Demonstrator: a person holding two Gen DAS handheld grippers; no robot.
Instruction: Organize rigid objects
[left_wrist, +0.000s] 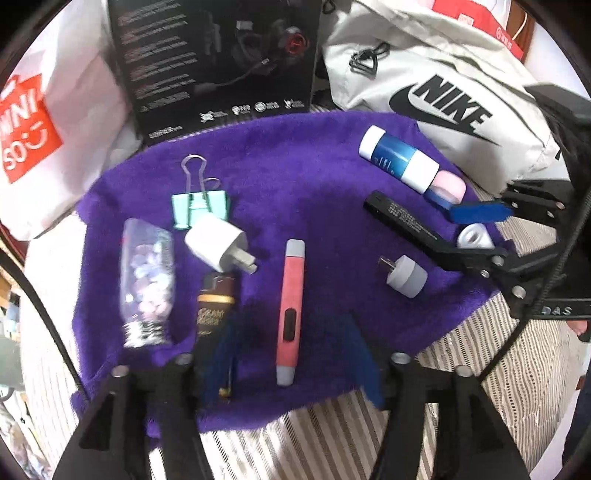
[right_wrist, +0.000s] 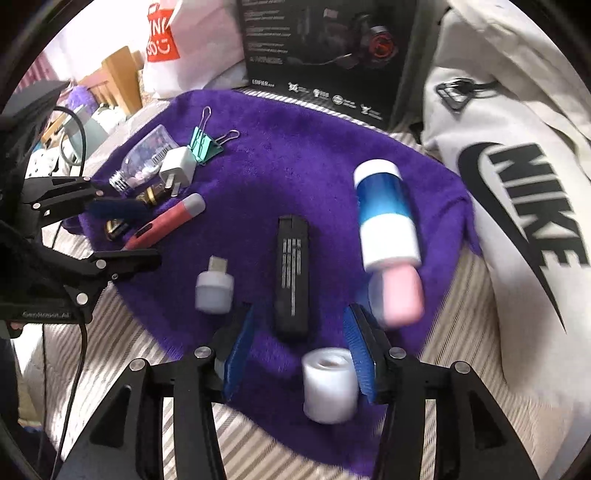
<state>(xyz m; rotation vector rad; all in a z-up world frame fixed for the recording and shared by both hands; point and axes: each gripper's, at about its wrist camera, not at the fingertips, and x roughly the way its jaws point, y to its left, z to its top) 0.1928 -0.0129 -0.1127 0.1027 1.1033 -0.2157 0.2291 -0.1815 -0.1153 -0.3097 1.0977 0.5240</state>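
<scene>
On the purple towel (left_wrist: 295, 177), a clear bottle (left_wrist: 147, 280) holds pale beads; both grippers (left_wrist: 291, 354) (right_wrist: 299, 350) gape empty.

A: Towel (left_wrist: 295, 177)? Purple cloth, deep fuzzy pile, matt. Bedcover (right_wrist: 122, 354) under it: striped woven fabric w/ slight sheen.

B: Binder clip (left_wrist: 199, 206): teal painted metal, wire handles shiny. Jar (left_wrist: 149, 280): clear glossy plastic. Charger (left_wrist: 218, 247): smooth white plastic. Stick (right_wrist: 291, 277): matt black.

Towel (left_wrist: 295, 177): charger (left_wrist: 216, 245) before binder clip (left_wrist: 199, 206); bottle (left_wrist: 147, 280) left; box (left_wrist: 218, 62) seemingly behind.
</scene>
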